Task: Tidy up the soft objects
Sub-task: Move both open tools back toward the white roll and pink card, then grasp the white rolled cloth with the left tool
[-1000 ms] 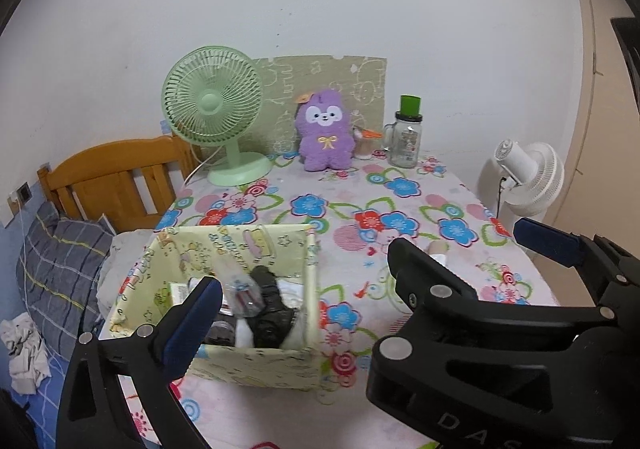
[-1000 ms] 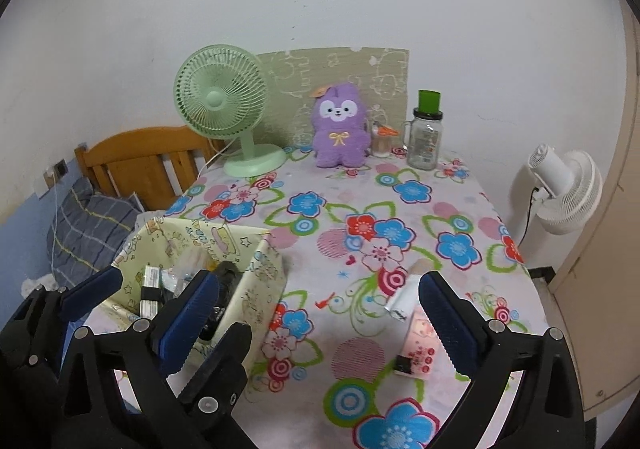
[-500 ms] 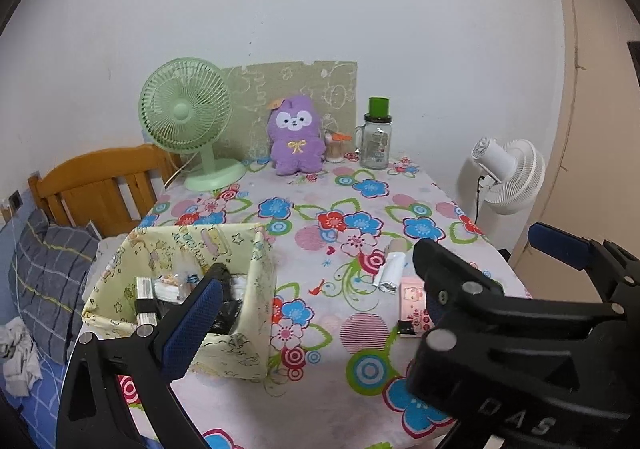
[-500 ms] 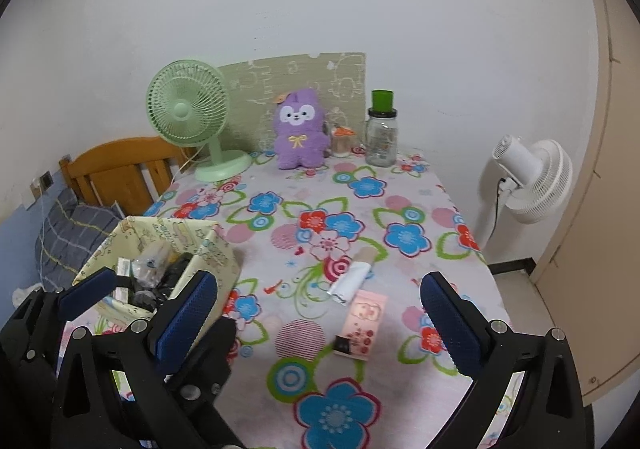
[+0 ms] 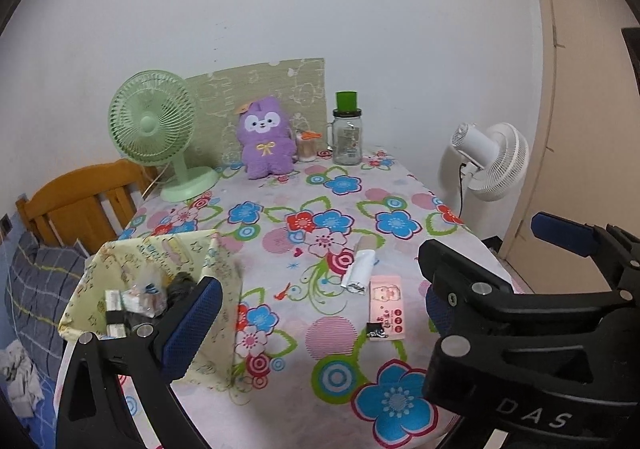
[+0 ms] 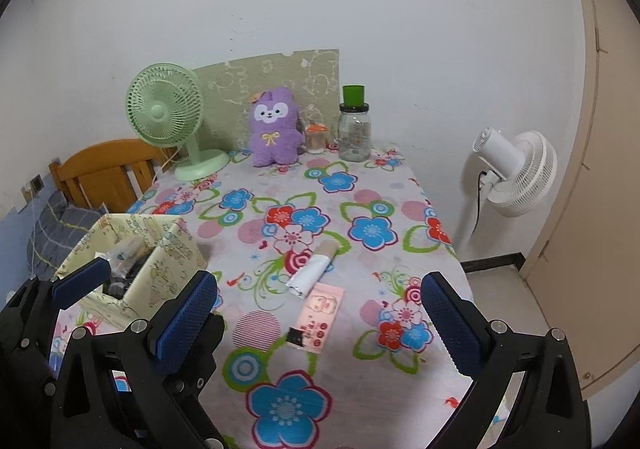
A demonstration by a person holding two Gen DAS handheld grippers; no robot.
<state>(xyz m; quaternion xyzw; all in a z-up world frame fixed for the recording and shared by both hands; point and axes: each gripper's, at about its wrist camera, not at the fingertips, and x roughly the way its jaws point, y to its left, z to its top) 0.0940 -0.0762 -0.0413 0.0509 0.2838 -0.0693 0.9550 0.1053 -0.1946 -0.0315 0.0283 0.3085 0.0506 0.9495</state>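
Both grippers hang over the near edge of the table point(image 6: 436, 217), jaws spread wide and holding nothing. The right gripper point(image 6: 316, 325) looks straight down the flowered cloth; the left gripper point(image 5: 372, 277) sits beside it, and its own view is partly blocked by the right tool's black frame.

From where the right gripper points, the yellow fabric bin point(image 6: 168, 269) stands at about ten o'clock, near the table's left edge, already stuffed with small packets and something dark that I can't make out clearly. Dead ahead at twelve, close in, lie a white rolled pouch point(image 6: 310, 273) and a pink packet point(image 6: 320, 313), almost touching each other. Far back at twelve, against the wall, sits the purple plush toy point(image 6: 274, 129), with the green desk fan point(image 6: 166, 113) at eleven and the glass jar point(image 6: 354, 133) at one.

This looks like the pause between picks: nothing is in hand, and loose items lie outside the bin. The nearest candidates are the pouch and packet. Both lie flat on the cloth, so the next move calls for a low approach, with the jaws straddling the short side before closing.
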